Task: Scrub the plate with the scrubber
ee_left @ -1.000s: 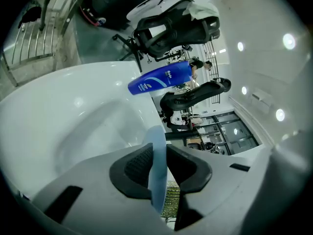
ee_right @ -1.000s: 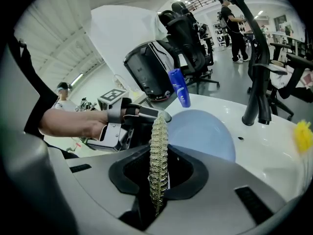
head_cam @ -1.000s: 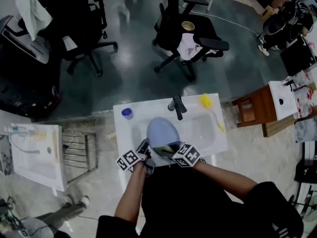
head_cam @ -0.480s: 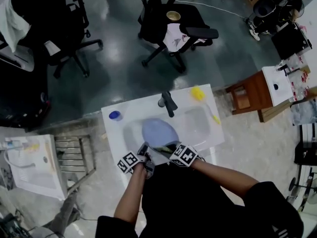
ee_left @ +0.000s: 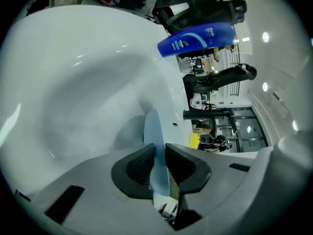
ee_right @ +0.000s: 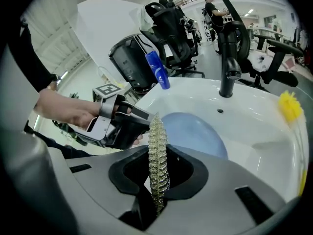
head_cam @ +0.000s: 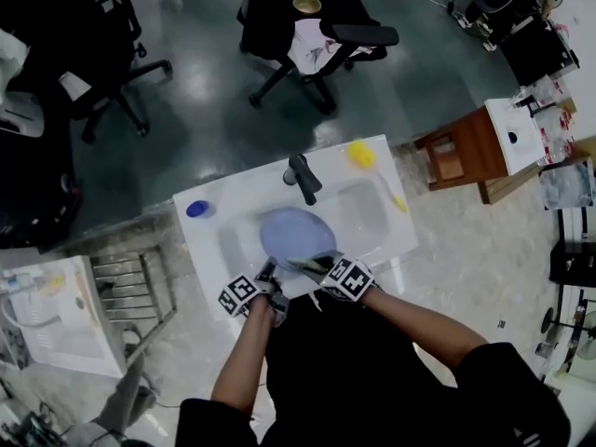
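Note:
A pale blue plate [head_cam: 293, 236] lies in the white sink [head_cam: 372, 214]. My left gripper [head_cam: 267, 282] grips the plate's near rim; in the left gripper view the plate [ee_left: 152, 146] stands edge-on between the pads, held fast. My right gripper [head_cam: 315, 270] is shut on a flat, glittery mesh scrubber [ee_right: 157, 160] that stands upright between its jaws, just over the plate's [ee_right: 193, 131] near edge. The right gripper view also shows the left gripper [ee_right: 139, 121] in a hand at the plate's left rim.
A black tap [head_cam: 302, 178] stands at the sink's back. A blue bottle [head_cam: 196, 209] sits at the back left corner, and a yellow brush [head_cam: 363, 156] lies at the back right. Office chairs [head_cam: 307, 17] stand beyond; a wooden stool [head_cam: 456, 166] is to the right.
The head view has swung, so sink and plate sit higher and further left in the frame. Both grippers stay at the plate's near rim with their holds unchanged.

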